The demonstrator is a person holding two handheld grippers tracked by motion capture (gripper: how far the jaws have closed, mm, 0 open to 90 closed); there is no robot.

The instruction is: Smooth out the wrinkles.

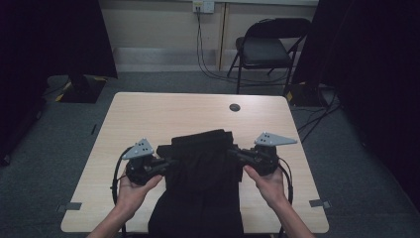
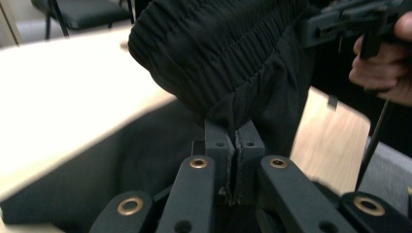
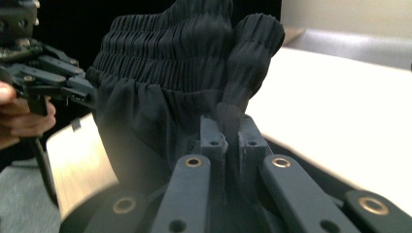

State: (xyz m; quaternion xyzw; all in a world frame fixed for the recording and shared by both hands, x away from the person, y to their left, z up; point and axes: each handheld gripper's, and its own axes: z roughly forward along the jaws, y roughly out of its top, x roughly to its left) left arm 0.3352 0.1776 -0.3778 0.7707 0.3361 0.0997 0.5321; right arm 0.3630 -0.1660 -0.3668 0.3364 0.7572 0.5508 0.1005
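the black trousers (image 1: 200,173) lie on the near middle of the bench (image 1: 148,111), waistband lifted off it, the left tool (image 1: 166,162) pinching the waistband's left end and the right tool (image 1: 233,152) pinching its right end.

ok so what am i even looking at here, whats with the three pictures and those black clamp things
A person sits at a wooden table holding a hand-operated clamp in each hand. The high view looks down from above: left tool, right tool. The other two pictures come from small cameras riding on each tool, looking along its black jaws. On the table lies a black garment with a gathered elastic waistband. Each tool is shut on one end of that waistband, left and right, lifting it off the table.
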